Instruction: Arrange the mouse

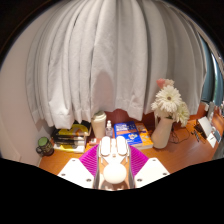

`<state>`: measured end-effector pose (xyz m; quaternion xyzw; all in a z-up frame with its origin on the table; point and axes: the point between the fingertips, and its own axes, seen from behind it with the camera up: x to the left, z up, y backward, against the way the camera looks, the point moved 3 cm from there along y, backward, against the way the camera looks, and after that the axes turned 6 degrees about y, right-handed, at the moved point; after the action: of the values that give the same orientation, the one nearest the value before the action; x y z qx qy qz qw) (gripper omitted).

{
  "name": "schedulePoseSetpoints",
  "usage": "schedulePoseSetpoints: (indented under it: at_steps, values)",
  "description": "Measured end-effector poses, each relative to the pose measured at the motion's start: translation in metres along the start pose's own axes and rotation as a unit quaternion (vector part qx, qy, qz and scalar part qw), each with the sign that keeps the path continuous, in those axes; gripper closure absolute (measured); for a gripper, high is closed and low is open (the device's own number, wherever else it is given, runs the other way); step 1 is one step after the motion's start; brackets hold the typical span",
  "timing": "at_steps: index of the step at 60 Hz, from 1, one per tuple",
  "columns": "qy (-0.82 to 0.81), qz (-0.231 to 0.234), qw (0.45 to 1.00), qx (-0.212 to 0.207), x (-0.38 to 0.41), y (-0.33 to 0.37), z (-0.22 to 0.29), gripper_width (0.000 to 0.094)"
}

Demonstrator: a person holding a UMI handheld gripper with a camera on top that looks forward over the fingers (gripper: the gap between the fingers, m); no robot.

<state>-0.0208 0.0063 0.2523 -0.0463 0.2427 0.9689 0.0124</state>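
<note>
A white computer mouse (113, 150) sits between my gripper's (113, 160) two fingers, its buttons pointing away from me. The magenta pads (89, 158) press on both its sides, so the gripper is shut on it and holds it above the wooden desk (180, 155). A round white part of the gripper (114, 173) shows just behind the mouse.
Beyond the fingers lies a blue book (127, 130). A white vase of flowers (165, 115) stands to the right. A white cup (99, 124) and stacked items (70, 135) with a small jar (44, 146) are to the left. Grey curtains (110, 60) hang behind.
</note>
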Motion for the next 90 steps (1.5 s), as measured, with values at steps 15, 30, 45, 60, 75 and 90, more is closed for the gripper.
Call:
schedulePoseSetpoints:
  at_steps: [15,30,45,60,75,90]
  values:
    - [-0.007,0.034,0.99,0.136,0.113,-0.064,-0.143,0.0534]
    - [0.013,0.03,0.984,0.178,0.143,-0.076,-0.222,0.0529]
    - [0.0,0.026,0.984,0.177,0.138,-0.071,-0.225,0.0201]
    - [-0.005,0.03,0.992,0.12,0.119,0.0,-0.148,0.0093]
    - [-0.001,0.042,0.998,0.057,0.093,0.109,-0.096,0.0099]
    - [-0.008,0.044,0.999,0.024,0.065,0.184,-0.096,0.0107]
